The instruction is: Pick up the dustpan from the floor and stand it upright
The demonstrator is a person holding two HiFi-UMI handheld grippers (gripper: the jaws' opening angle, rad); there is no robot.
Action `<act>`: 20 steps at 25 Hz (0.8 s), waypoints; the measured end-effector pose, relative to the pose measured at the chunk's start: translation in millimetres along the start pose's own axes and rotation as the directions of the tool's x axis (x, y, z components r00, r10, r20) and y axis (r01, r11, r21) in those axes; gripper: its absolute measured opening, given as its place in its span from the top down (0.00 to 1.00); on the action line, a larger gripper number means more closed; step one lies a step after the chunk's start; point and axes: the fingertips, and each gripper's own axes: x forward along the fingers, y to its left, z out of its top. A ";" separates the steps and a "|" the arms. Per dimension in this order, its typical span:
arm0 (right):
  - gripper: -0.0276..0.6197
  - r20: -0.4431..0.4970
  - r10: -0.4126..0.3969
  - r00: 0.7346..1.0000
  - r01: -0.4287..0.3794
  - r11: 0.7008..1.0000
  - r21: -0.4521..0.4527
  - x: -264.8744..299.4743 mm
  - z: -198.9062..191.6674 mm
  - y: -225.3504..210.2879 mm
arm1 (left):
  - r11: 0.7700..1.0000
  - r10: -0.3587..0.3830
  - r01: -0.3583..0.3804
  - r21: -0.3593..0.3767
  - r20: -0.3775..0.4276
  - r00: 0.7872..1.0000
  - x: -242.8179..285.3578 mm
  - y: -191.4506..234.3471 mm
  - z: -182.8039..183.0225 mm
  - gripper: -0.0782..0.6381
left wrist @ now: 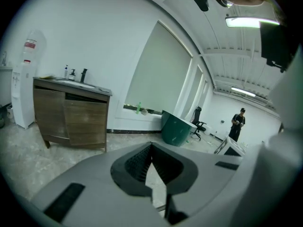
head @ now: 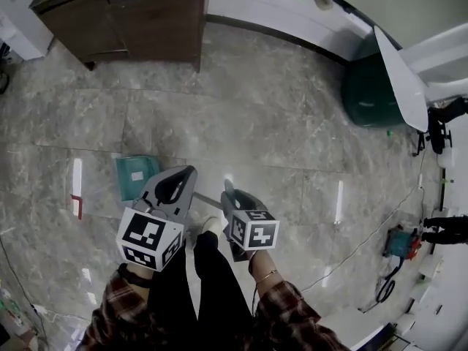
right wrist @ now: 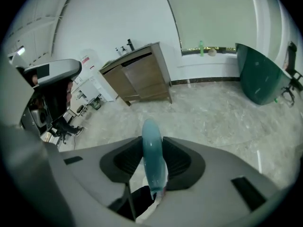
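The teal dustpan's pan (head: 135, 175) rests on the marble floor at the lower left of the head view. Its thin handle rod (head: 208, 199) runs right and up from there to my right gripper (head: 230, 196). In the right gripper view the teal handle grip (right wrist: 152, 150) stands between the two pads, and the right gripper (right wrist: 152, 145) is shut on it. My left gripper (head: 186, 172) hovers just right of the pan, raised off the floor. It points out across the room, its tips meet, and nothing sits in the left gripper (left wrist: 151, 145).
A wooden sink cabinet (head: 124, 13) stands against the far wall. A dark green tub (head: 369, 86) and a white tabletop (head: 401, 75) are at the right. Cables and a teal tool (head: 401, 243) lie by the right wall. A person in black (left wrist: 236, 126) stands far off.
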 end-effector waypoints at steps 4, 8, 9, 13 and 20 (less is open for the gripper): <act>0.75 0.000 0.062 0.998 -0.062 0.995 -0.078 -0.3 20.5 74.8 | 0.994 0.088 -0.087 -0.058 0.018 0.996 -57.1 34.2 5.0 0.88; 0.75 -0.038 0.152 0.988 -0.156 0.976 -0.151 10.7 27.3 148.3 | 0.972 0.198 -0.194 -0.136 0.023 0.980 -119.4 73.4 -4.6 0.88; 0.75 -0.056 0.162 0.985 -0.169 0.971 -0.170 12.5 31.4 163.9 | 0.962 0.230 -0.224 -0.159 0.022 0.973 -134.1 82.6 -7.6 0.88; 0.75 -0.096 0.165 0.982 -0.183 0.959 -0.216 21.6 43.5 216.9 | 0.921 0.330 -0.317 -0.228 0.019 0.944 -187.4 114.9 -15.9 0.88; 0.75 -0.136 0.158 0.978 -0.188 0.950 -0.248 34.4 46.4 275.0 | 0.883 0.399 -0.364 -0.297 0.068 0.914 -241.0 146.0 -4.6 0.88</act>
